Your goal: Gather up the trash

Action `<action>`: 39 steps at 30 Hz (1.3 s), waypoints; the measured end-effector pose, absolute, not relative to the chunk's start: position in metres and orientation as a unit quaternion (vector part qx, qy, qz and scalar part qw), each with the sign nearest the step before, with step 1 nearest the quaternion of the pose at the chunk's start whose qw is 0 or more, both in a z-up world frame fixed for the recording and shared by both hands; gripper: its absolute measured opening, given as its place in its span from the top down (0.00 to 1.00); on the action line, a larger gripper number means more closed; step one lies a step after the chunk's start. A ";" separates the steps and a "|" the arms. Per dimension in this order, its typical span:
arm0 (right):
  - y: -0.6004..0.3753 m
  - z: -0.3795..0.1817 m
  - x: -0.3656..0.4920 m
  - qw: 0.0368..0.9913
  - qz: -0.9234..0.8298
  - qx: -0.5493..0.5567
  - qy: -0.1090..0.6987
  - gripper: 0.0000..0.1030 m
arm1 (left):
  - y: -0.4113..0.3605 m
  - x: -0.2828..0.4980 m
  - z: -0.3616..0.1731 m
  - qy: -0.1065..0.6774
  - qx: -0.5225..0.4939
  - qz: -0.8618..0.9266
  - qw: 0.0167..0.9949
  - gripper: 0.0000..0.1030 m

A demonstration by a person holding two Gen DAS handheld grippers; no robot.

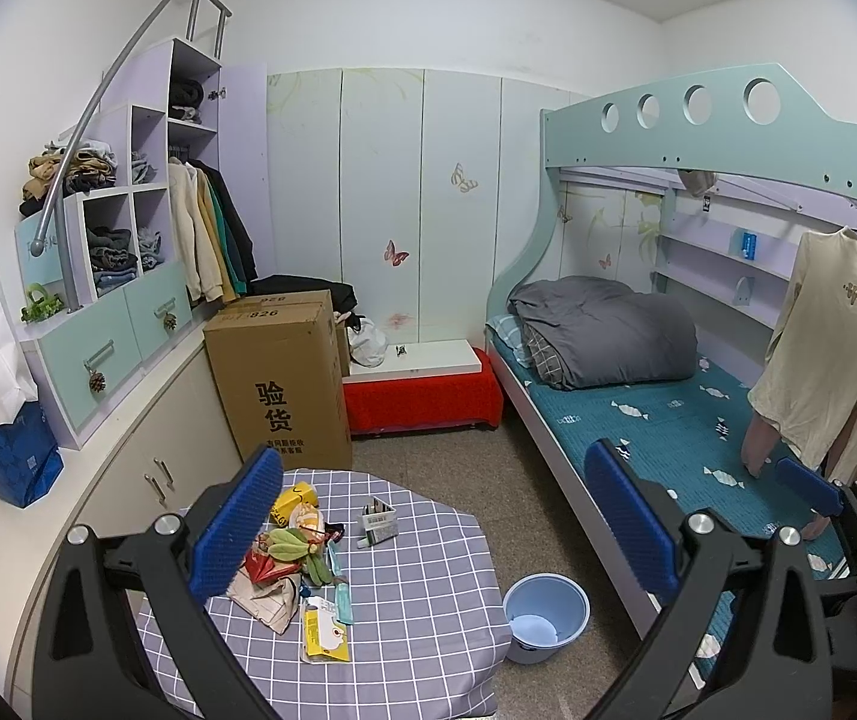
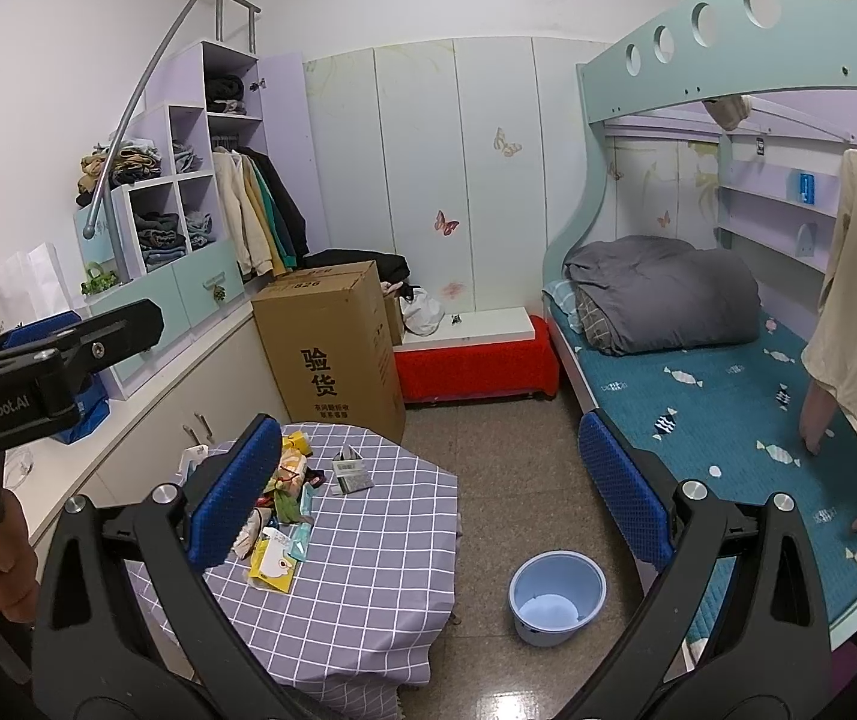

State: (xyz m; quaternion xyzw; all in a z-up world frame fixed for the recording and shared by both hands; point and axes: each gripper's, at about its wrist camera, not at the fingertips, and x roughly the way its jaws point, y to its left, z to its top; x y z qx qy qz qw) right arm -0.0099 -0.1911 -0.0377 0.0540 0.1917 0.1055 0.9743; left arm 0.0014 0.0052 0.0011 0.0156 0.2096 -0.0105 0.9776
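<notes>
A heap of trash [image 1: 290,558] lies on the left part of a small table with a grey checked cloth [image 1: 416,600]: wrappers, crumpled paper, a yellow packet [image 1: 325,636] and a small box [image 1: 379,525]. It also shows in the right wrist view [image 2: 284,510]. A light blue bin [image 1: 545,609] stands on the floor right of the table, also in the right wrist view [image 2: 556,597]. My left gripper [image 1: 434,531] is open and empty, high above the table. My right gripper [image 2: 422,498] is open and empty too, held beside the left one.
A tall cardboard box [image 1: 284,378] stands behind the table. A bunk bed [image 1: 668,414] with a grey quilt fills the right side. Cabinets and a counter [image 1: 146,384] run along the left wall. A red-covered bench [image 1: 422,393] sits at the back.
</notes>
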 end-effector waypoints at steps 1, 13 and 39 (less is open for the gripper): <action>-0.191 -0.038 -0.010 0.974 0.106 0.054 0.191 0.06 | 0.005 0.001 0.001 0.210 0.016 -0.011 0.978 0.04; -0.187 -0.042 -0.008 0.974 0.105 0.055 0.195 0.06 | 0.006 0.003 -0.002 0.212 0.015 -0.012 0.977 0.04; -0.183 -0.048 -0.004 0.972 0.108 0.057 0.200 0.06 | 0.005 0.005 -0.005 0.214 0.017 -0.012 0.977 0.04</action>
